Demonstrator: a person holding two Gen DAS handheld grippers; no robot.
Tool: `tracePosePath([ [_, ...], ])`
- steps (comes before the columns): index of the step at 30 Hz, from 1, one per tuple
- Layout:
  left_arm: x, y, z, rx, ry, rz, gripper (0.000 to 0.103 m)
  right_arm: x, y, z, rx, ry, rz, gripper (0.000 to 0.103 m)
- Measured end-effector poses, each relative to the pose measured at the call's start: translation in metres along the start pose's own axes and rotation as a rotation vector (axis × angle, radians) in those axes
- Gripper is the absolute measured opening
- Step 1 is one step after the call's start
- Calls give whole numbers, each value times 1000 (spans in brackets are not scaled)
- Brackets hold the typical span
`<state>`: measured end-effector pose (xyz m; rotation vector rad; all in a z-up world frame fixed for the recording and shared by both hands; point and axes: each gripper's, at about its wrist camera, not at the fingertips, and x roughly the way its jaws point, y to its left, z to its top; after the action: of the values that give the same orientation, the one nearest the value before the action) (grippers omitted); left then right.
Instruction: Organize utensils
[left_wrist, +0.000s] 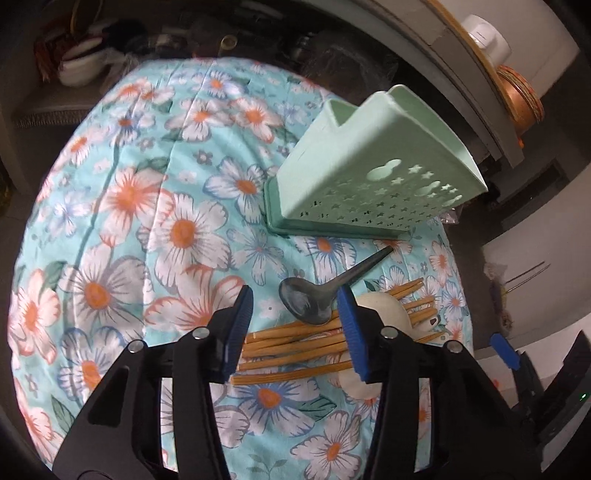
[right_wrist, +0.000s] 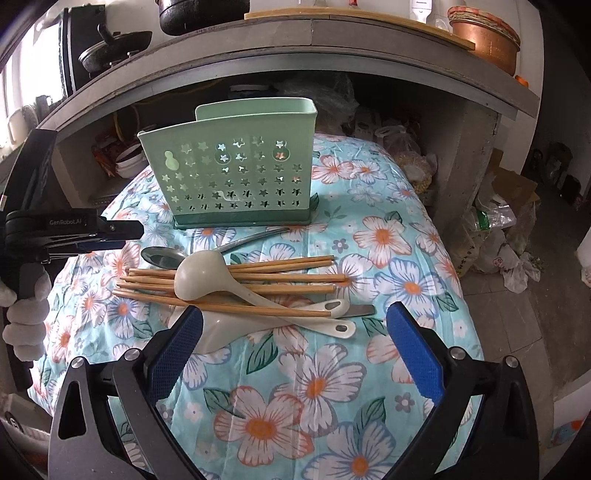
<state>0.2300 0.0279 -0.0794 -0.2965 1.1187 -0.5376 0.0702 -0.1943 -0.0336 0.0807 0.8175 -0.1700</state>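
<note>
A mint green utensil holder (right_wrist: 236, 166) with star cut-outs stands upright on the floral cloth; it also shows in the left wrist view (left_wrist: 373, 166). In front of it lies a pile: several wooden chopsticks (right_wrist: 236, 280), a metal spoon (right_wrist: 162, 256), a cream ladle (right_wrist: 207, 275) and two white spoons (right_wrist: 332, 314). In the left wrist view the metal spoon (left_wrist: 314, 295) and chopsticks (left_wrist: 295, 343) lie between my open left gripper's (left_wrist: 295, 328) fingers. My right gripper (right_wrist: 295, 339) is open and empty, just in front of the pile. The left gripper also shows at the left of the right wrist view (right_wrist: 122, 230).
The table carries a turquoise floral cloth (right_wrist: 295, 406). A concrete shelf (right_wrist: 332, 40) with pots and a copper bowl (right_wrist: 487, 37) hangs over the back. Bags and clutter sit on the floor at the right (right_wrist: 498, 236).
</note>
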Motion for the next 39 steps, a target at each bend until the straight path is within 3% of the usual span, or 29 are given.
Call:
tracePosePath([
  [6,24,32,3,-175,101,-125,28,14,3,9,-6,5,-7,97],
  [13,51,45,2,-254,191,-202,16,18,11,16,-38,-39,6,97],
  [16,57,46,3,-255,189,-199,7,19,21,19,-93,-69,19,93],
  [23,46,41,9,-198,125,-159,3,27,51,20,-322,-100,-1,69],
  [29,44,33,8,-154,79,-118,3,59,43,16,-392,21,-40,49],
  [32,43,34,7,-160,72,-117,3,66,41,8,-398,96,-5,46],
  [39,46,35,3,-169,62,-118,4,52,58,-1,-511,88,25,45],
])
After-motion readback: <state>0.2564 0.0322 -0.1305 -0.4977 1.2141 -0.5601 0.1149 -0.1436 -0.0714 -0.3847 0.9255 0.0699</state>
